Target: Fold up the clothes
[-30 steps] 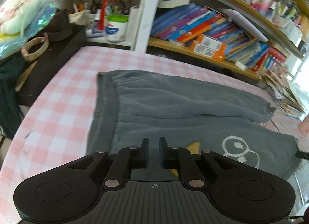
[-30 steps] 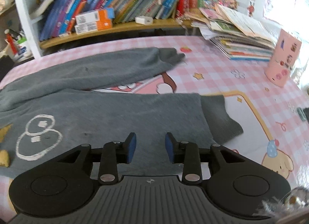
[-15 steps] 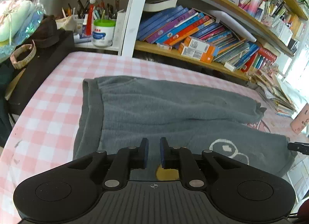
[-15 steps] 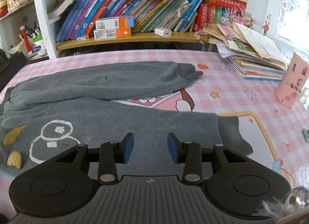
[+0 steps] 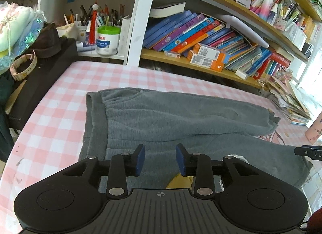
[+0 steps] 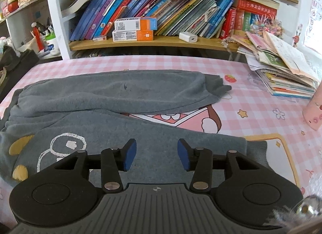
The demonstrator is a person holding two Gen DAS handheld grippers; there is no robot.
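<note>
A pair of grey fleece trousers [image 5: 181, 121] lies flat on the pink checked table [image 5: 60, 113], waistband to the left, two legs running right. The near leg carries a white and yellow print [image 6: 66, 145]. My left gripper [image 5: 160, 160] is open and empty, held above the near leg close to the waistband. My right gripper [image 6: 157, 156] is open and empty above the near leg [image 6: 161, 141], close to its cuff [image 6: 257, 151]. The far leg [image 6: 120, 93] lies apart from the near one.
Bookshelves [image 6: 161, 22] run along the table's far edge. A stack of magazines [image 6: 281, 72] sits at the back right and a pink cup [image 6: 314, 111] at the right. A black box [image 5: 40, 80] with a hat stands off the table's left side.
My left gripper has opened from shut. My right gripper has opened wider. Both have pulled back and up, so more of the trousers shows.
</note>
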